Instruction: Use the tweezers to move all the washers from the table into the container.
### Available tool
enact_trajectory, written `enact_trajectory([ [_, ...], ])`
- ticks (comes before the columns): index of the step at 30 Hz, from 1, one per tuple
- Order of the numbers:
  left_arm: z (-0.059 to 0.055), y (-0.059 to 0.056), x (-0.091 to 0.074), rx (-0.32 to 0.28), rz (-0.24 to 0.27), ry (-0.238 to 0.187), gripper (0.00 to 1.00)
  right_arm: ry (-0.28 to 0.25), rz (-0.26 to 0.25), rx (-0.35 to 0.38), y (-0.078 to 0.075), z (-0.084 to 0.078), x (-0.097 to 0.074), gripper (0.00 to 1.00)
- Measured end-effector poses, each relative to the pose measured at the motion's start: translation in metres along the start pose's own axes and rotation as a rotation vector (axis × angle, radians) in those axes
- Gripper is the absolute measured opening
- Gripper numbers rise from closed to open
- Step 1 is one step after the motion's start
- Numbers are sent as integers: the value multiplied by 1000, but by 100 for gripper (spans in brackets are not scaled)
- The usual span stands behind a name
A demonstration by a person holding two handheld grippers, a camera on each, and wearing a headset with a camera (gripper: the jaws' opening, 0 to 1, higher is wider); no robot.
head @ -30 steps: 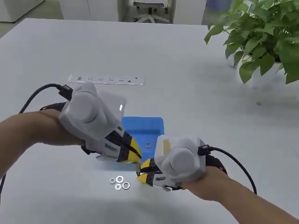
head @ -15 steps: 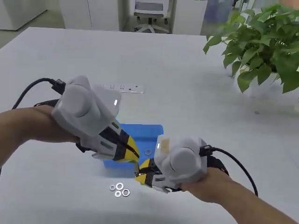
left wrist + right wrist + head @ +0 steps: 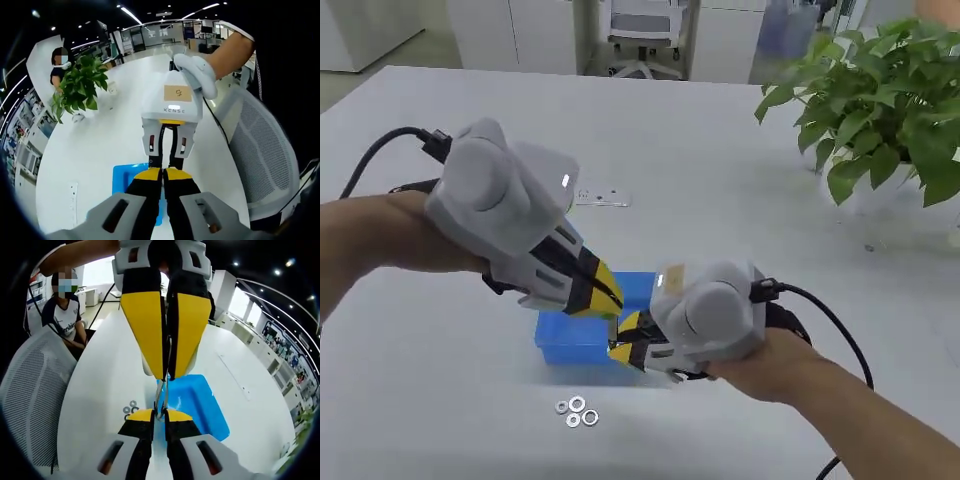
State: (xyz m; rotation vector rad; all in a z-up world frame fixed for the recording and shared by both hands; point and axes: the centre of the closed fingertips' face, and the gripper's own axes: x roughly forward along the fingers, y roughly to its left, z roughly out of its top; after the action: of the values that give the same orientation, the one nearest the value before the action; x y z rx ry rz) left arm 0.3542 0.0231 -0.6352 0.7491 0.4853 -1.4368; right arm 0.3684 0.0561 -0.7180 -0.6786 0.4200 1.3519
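Three small steel washers (image 3: 577, 411) lie together on the white table, just in front of the blue container (image 3: 570, 338). Above the container's front edge my left gripper (image 3: 610, 300) and right gripper (image 3: 623, 352) meet tip to tip. In the right gripper view the left gripper's yellow jaws are shut on thin metal tweezers (image 3: 161, 395). The tweezers' end runs down between my right gripper's (image 3: 159, 416) nearly closed jaws. The washers (image 3: 131, 408) lie left of the container (image 3: 202, 400) there. In the left gripper view my left gripper (image 3: 163, 174) is shut, facing the right one over the container (image 3: 121, 179).
A white power strip (image 3: 600, 197) lies beyond the container. A leafy potted plant (image 3: 880, 100) stands at the table's far right, and an office chair (image 3: 642, 25) behind the far edge. A seated person (image 3: 65, 315) and a mesh chair (image 3: 35, 390) are beside the table.
Both grippers have risen a little together and stayed tip to tip, now over the container's front part. The washers lie where they were. The head camera has shifted.
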Motion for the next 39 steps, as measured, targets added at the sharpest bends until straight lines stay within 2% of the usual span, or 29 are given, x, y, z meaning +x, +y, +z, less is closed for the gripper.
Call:
enact_trajectory([
  [10, -1, 16, -1, 25, 13, 15, 5, -11, -12, -2, -19, 0, -1, 9],
  [17, -6, 28, 3, 22, 17, 21, 5, -15, -13, 13, -30, -4, 3, 9],
  [23, -9, 34, 7, 13, 12, 16, 5, -13, -1, 19, -35, -7, 7, 9],
  [39, -28, 47, 26, -8, -13, 28, 5, 7, 41, 70, -44, -29, 24, 10],
])
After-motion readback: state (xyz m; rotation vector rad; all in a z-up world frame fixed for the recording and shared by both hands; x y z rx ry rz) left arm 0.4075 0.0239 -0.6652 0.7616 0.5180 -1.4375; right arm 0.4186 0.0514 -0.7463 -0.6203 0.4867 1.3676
